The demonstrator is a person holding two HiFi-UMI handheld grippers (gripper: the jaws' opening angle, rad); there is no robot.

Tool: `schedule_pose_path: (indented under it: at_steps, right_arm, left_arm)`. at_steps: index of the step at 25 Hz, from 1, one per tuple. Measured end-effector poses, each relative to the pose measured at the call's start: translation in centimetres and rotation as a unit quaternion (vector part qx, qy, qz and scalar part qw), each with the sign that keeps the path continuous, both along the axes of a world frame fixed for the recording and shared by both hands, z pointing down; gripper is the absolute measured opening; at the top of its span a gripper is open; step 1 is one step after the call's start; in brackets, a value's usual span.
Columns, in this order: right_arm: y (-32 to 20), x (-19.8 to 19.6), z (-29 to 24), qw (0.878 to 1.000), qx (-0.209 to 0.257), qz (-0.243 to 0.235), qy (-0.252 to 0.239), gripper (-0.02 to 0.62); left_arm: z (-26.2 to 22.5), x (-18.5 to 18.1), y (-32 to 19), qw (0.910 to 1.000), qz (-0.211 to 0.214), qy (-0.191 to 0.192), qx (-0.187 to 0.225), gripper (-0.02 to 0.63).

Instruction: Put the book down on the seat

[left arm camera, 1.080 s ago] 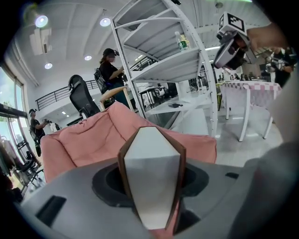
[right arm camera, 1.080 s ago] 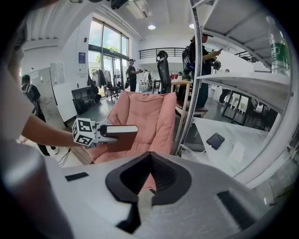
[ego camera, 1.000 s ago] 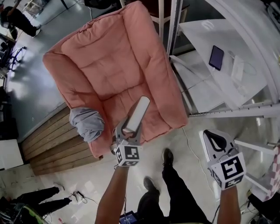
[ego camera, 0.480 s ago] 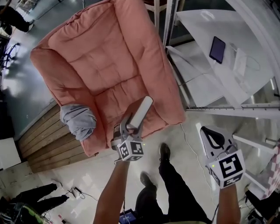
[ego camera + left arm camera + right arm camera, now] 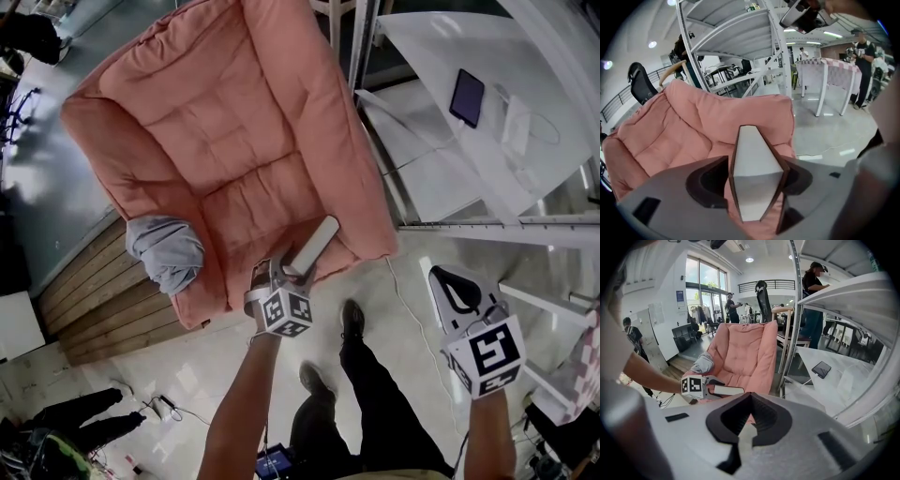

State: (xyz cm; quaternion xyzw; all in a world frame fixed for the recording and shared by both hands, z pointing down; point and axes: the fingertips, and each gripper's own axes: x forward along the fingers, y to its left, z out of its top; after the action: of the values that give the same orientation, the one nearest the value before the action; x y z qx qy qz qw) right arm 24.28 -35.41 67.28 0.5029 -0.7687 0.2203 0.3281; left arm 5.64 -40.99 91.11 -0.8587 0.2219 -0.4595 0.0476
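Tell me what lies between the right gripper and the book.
Head view: between the book and the right gripper, just pale floor crossed by a thin cable, past the pink chair's corner.

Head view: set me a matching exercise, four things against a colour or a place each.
Things: 1 book; 2 cloth; 3 phone; 4 armchair
Colour or place: A pink; B on the white table; C grey; D over the front of the seat
Pairs: 1-D, 2-C, 3-B, 4-A
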Motion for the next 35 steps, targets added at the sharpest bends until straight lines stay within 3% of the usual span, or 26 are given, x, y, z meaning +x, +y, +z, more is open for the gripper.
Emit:
schedule_pose_path:
  at_steps: [8, 14, 19, 25, 30, 35]
  right_arm:
    - [0.8, -0.8, -2.5, 1.0, 0.012, 0.001, -0.001, -0.008]
    - [2.3, -1.3, -3.9, 1.0, 0.016, 0.01, 0.001, -0.008]
    - [3.6, -2.5, -3.9, 1.0, 0.009, 0.005, 0.006, -0.008]
    - [4.3, -3.0, -2.6, 1.0, -0.002, 0.007, 0.008, -0.008]
    - [4.4, -2.8, -0.9, 1.0, -0.016, 0.009, 0.012, -0.008]
    - [5.1, -2.2, 1.4, 0.999, -0.03, 0.01, 0.016, -0.008]
  left_arm:
    - [-0.7, 0.0, 2.9, 0.9941, 0.032, -0.021, -0.102, 0.318]
    - [-0.8, -2.4, 3.4, 0.992, 0.019, -0.051, -0.114, 0.322]
    - [1.5, -3.7, 5.3, 0.9843, 0.033, -0.071, -0.159, 0.322]
    - [3.1, -3.8, 6.2, 0.9835, -0.023, -0.054, -0.171, 0.33]
    - [6.3, -2.2, 7.0, 0.9793, -0.037, -0.064, -0.188, 0.33]
    - [9.3, -2.4, 6.2, 0.9786, -0.065, -0.082, -0.177, 0.335]
